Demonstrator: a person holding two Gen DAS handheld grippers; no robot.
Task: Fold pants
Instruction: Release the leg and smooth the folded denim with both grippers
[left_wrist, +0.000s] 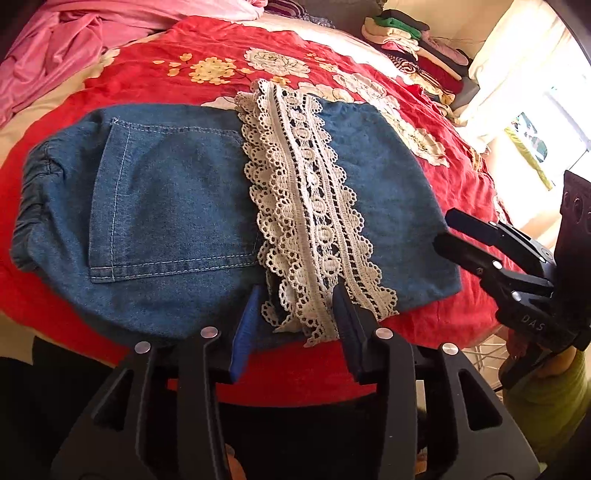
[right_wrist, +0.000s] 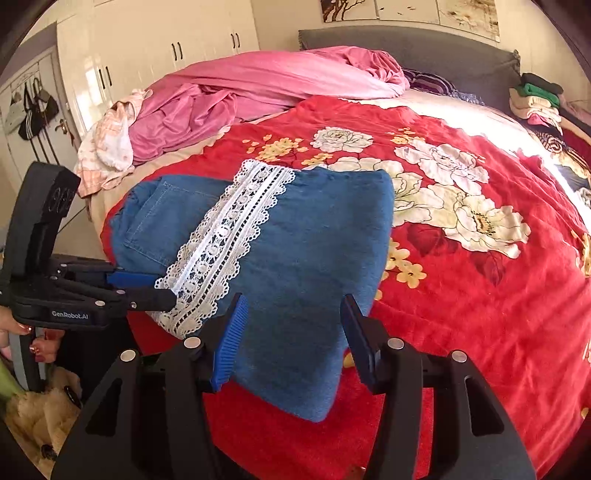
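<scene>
Pants (left_wrist: 177, 206) lie folded into a compact denim block on the red floral blanket (left_wrist: 436, 310), lace hem (left_wrist: 314, 229) draped across the top, so we judge the fold nearly done. Left gripper (left_wrist: 295, 314) sits at the near edge with its jaws narrowly parted around the lace end, pads not clearly pressing; right gripper (right_wrist: 291, 332) hangs half open over the near denim corner, holding nothing. Next we'd pinch that near edge with both and fold or square it.

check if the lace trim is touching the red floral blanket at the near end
Cannot tell. In the left wrist view the lace trim ends near the red blanket, but the left gripper hides that spot.
</scene>
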